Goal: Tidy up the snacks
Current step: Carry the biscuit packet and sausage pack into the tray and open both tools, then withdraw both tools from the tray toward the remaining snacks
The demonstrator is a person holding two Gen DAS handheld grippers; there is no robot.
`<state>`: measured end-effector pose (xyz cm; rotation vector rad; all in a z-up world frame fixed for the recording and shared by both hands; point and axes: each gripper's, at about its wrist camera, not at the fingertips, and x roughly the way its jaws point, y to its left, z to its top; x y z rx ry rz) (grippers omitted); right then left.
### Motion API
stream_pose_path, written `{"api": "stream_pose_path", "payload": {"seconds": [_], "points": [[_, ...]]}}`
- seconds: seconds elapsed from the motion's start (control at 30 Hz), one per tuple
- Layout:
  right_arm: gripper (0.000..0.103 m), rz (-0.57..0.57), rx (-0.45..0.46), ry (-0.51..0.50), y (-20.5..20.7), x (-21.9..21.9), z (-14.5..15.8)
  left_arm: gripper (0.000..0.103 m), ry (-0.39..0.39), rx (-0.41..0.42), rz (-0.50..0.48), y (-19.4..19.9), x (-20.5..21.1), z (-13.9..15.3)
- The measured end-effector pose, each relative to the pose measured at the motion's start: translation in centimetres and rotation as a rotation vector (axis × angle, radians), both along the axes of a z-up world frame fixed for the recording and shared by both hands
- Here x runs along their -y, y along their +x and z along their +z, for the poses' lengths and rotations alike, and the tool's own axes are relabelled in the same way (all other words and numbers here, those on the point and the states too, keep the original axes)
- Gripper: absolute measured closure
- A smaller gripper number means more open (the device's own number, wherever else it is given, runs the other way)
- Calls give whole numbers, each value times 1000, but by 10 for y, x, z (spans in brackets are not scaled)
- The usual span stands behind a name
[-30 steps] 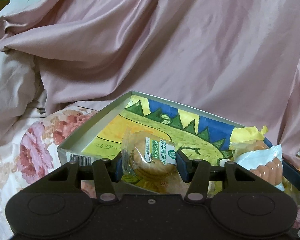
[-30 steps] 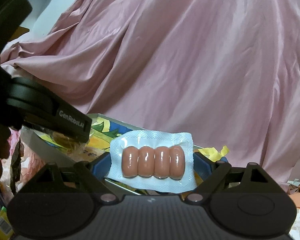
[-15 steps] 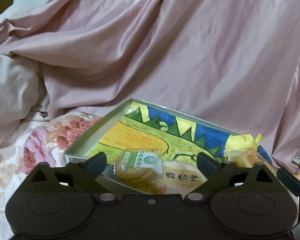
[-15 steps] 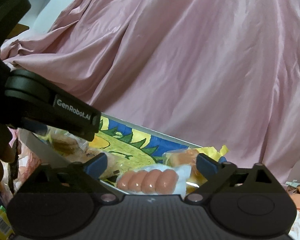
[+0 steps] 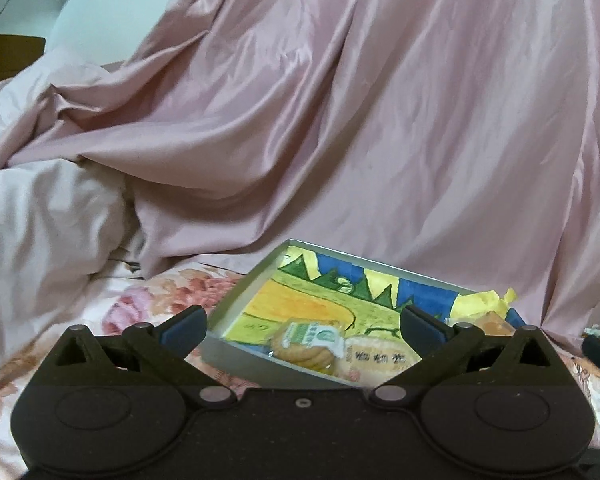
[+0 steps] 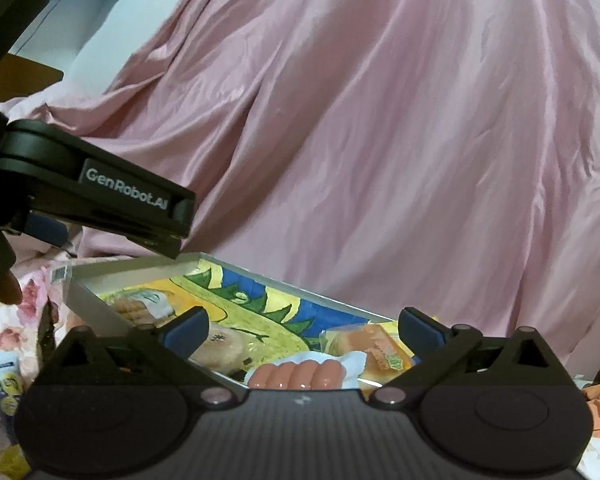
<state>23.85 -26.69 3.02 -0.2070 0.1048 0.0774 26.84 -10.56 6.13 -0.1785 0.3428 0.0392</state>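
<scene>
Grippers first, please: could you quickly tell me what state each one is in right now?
Left gripper: open, just released the biscuit pack into the box.
Right gripper: open, just released the sausage pack.

The draped pink cloth (image 5: 340,120) looks satiny, with a soft sheen; the flowered sheet (image 5: 148,300) is matt cotton-like fabric; the shallow box (image 5: 240,304) seems painted cardboard; the sausage pack (image 6: 300,372) is glossy plastic; gripper bodies are matt black plastic.
</scene>
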Motion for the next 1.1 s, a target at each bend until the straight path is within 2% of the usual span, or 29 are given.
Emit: {"api": "stream_pose_path", "payload": {"seconds": [0.33,0.83,1.1], "points": [[0,-9,44,74,-46,7,20,1,4,-4,-3,-56,-23,-4],[0,-52,20,102,-116,1,20,1,30,-64,-59,-127,-52,-37],[0,-35,-30,92,-152,-17,14,1,57,-78,-90,-155,-69,-52]]}}
